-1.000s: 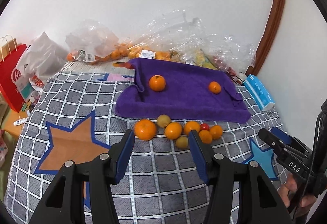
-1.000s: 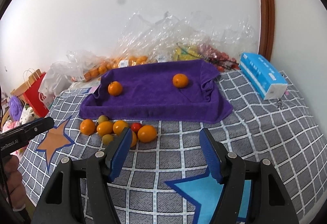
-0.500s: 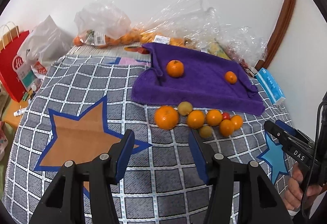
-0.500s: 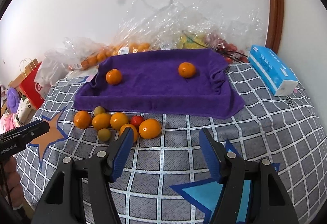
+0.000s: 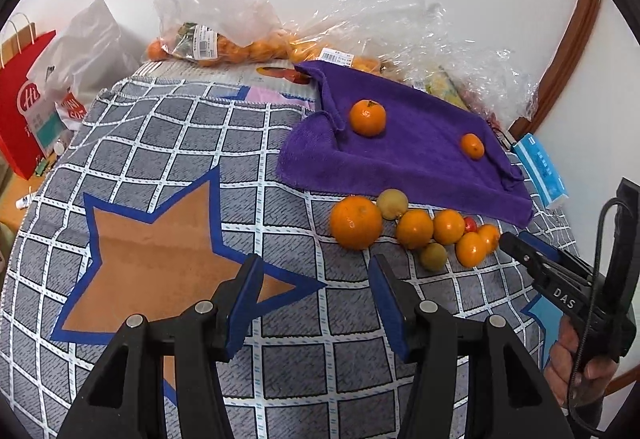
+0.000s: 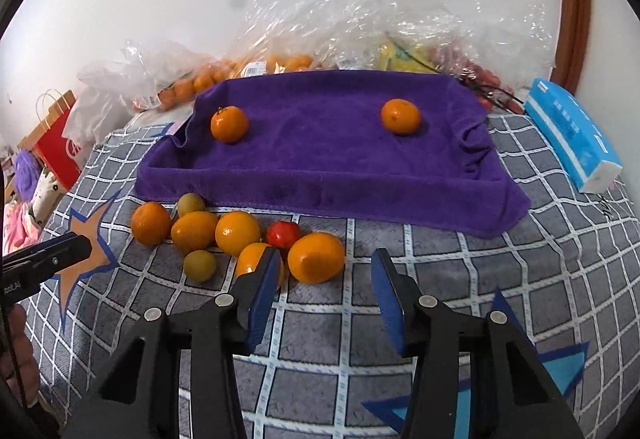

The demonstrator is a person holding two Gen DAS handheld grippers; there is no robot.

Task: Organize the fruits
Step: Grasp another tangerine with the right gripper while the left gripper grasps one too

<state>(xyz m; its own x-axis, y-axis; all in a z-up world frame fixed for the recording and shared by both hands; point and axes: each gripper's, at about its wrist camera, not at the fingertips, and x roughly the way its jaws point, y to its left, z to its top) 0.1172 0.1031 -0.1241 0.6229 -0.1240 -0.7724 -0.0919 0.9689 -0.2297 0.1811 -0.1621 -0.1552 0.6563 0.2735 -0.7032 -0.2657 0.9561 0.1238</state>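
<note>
Reaching for the next fruit

The right gripper (image 6: 324,279), empty, jaws just narrowing, neared the orange (image 6: 316,257) mid-frame; the left gripper (image 5: 316,291) was spread, empty.

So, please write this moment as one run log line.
left gripper: open, empty | right gripper: open, closing, empty | purple towel: two oranges | loose fruit cluster: on blanket

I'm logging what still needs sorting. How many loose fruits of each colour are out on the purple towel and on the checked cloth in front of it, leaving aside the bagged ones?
Orange: 7, two on the purple towel (one at) and five on the checked cloth (one at)
Yellow-green: 2 (one at)
Red: 1
Total: 10
</note>
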